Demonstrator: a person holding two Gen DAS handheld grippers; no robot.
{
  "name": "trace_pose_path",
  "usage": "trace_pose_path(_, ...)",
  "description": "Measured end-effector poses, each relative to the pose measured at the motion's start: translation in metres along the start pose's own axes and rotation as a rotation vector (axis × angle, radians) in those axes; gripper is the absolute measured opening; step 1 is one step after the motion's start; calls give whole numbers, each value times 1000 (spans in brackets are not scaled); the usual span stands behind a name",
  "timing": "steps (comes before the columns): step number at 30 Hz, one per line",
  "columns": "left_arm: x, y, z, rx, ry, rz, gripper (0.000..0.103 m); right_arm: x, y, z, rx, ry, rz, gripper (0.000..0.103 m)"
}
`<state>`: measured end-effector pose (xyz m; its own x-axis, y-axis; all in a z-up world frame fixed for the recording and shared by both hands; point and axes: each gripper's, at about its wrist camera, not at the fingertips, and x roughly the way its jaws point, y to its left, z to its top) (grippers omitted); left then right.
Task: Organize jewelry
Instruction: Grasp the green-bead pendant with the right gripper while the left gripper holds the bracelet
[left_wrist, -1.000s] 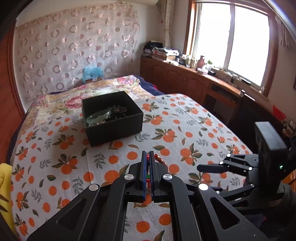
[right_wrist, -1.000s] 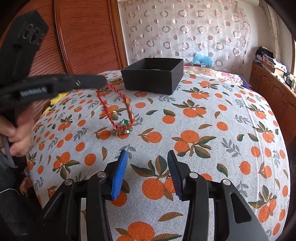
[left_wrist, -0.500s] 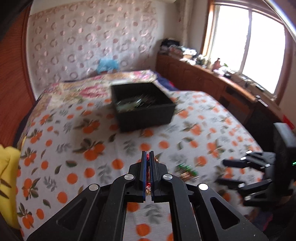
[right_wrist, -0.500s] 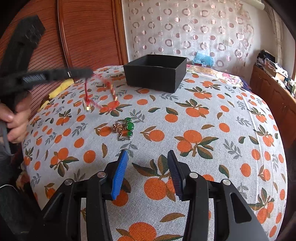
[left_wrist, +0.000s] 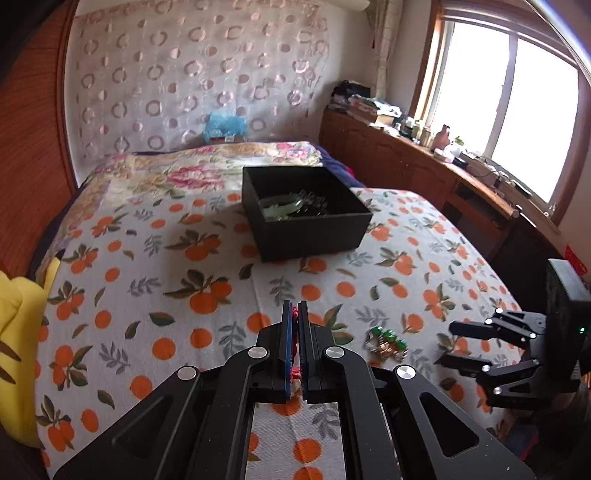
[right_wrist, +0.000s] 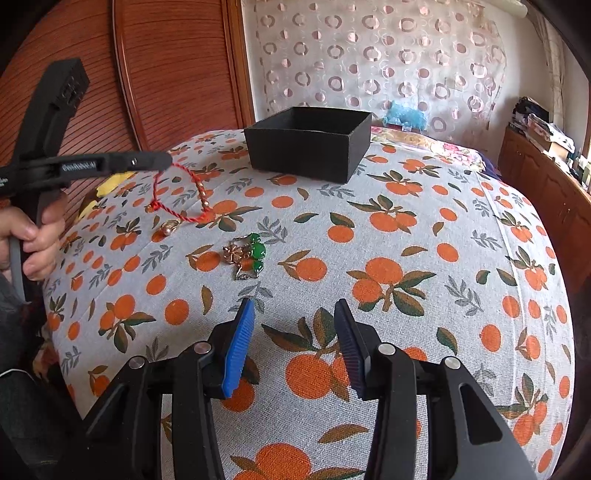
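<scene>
My left gripper (left_wrist: 294, 345) is pinching the red cord bracelet (right_wrist: 177, 199), which hangs from the tips above the bed (right_wrist: 461, 229), its small charm dangling near the cloth. I judge I'm mid-carry toward the black box (left_wrist: 306, 210), which already holds a pale green bangle (left_wrist: 280, 206). Next I'd bring the bracelet over the rim and let go. My right gripper (right_wrist: 293, 332) is spread and empty, near the green-stone pieces (right_wrist: 247, 256) that lie on the bed.
</scene>
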<state>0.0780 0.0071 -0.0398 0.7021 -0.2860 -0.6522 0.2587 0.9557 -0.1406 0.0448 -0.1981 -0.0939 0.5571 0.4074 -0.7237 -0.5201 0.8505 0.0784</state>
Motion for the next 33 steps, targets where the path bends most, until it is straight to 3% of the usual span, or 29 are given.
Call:
trace_pose_path(13,-22,-8,7,21,-67,12,2,7,13,24,-65,2,39,47)
trace_pose_path(15,-24,-8,7,22,-71,12,2,12,17,32,-84,11,48,34)
trace_pose_path(19,-24,-8,6,22,-70,12,2,29,20,45,-103,41,61,24)
trace_pose_path(28,-23,-7,3,17,-65,7,2,49,28,49,-151,101,57,23)
trace_pose_path(31,-23,-7,2,20,-65,6,2,48,28,49,-159,100,68,10)
trace_pose_path(33,-23,-8,1,24,-63,5,2,47,29,48,-169,95,54,10)
